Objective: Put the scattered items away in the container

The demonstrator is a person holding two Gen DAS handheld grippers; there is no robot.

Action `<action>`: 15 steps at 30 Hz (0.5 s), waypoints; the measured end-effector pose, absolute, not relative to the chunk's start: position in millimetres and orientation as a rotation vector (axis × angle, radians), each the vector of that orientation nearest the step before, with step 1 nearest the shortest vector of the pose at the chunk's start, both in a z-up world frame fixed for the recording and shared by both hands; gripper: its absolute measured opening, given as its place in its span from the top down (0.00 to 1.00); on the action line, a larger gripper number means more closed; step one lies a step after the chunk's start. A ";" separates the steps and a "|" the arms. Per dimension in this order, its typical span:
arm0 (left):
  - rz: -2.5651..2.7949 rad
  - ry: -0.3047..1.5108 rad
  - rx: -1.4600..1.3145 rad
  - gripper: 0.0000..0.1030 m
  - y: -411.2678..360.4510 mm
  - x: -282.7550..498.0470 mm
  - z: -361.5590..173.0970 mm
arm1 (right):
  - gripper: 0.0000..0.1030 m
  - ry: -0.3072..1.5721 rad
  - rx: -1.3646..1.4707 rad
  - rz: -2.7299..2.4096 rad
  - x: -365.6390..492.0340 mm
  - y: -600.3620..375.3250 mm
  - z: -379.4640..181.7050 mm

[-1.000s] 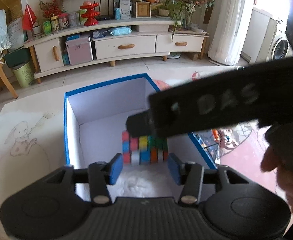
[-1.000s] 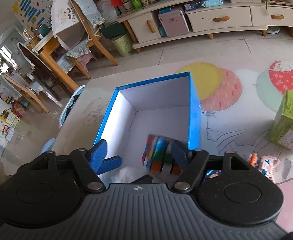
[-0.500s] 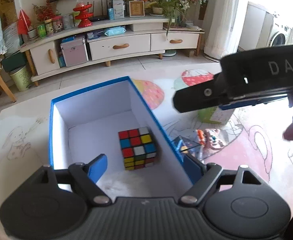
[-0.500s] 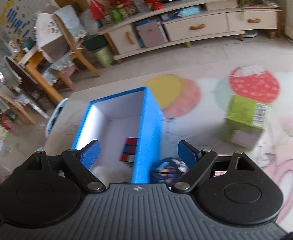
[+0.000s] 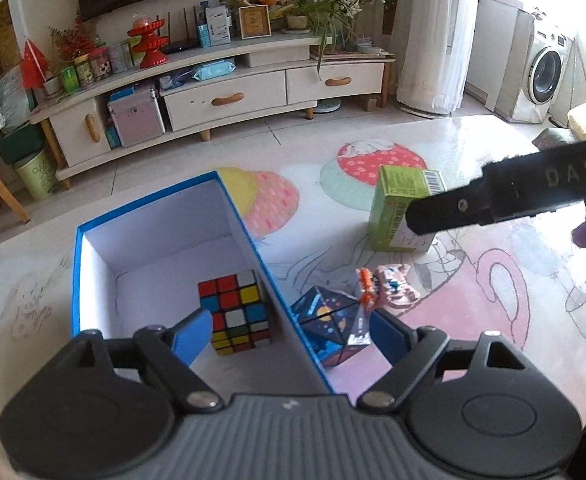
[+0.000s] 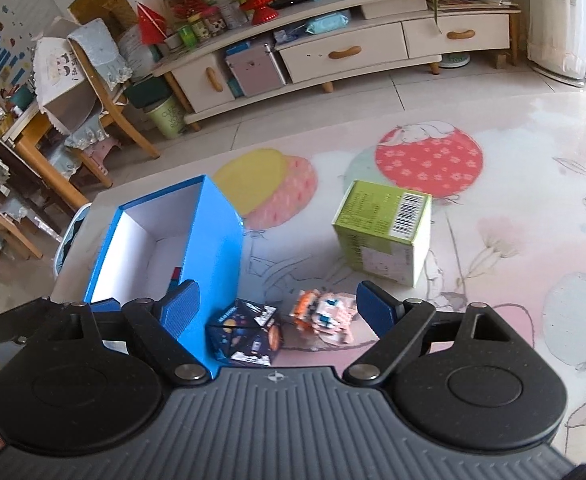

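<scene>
My right gripper (image 6: 277, 300) is wide open, empty; grabbing the dark cube (image 6: 245, 334) touching the blue box (image 6: 217, 240) could snag its wall.

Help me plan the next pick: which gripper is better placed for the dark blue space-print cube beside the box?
Right, probably. The right gripper is open with the dark blue space-print cube between its fingers, outside the blue box. The left gripper straddles the box wall.
</scene>
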State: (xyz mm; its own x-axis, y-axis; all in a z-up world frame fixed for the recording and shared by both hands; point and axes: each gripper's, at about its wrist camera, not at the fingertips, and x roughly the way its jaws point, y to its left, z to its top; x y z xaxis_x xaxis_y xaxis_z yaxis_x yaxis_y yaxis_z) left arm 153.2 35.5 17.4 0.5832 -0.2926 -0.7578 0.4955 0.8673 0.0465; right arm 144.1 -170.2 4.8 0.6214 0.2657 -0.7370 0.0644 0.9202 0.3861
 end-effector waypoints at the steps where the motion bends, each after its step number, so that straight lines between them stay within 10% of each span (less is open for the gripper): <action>1: -0.468 0.826 0.265 0.16 33.7 152.3 17.9 | 0.00 0.900 0.395 0.117 143.1 -171.2 4.2; 8: -0.448 0.745 0.197 0.16 21.4 139.3 21.3 | 0.00 0.818 0.332 0.076 128.3 -175.7 7.2; 15: -0.287 0.389 0.096 0.14 24.0 95.3 2.3 | 0.00 0.303 0.236 -0.041 75.2 -173.7 -2.4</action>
State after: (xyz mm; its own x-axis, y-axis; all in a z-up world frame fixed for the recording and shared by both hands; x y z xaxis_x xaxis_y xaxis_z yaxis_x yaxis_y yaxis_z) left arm 95.3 24.0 2.3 0.8854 -0.2577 -0.3869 0.2943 0.9550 0.0374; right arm 75.2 -173.7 -2.4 0.9540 -0.0043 -0.2998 0.0749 0.9716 0.2244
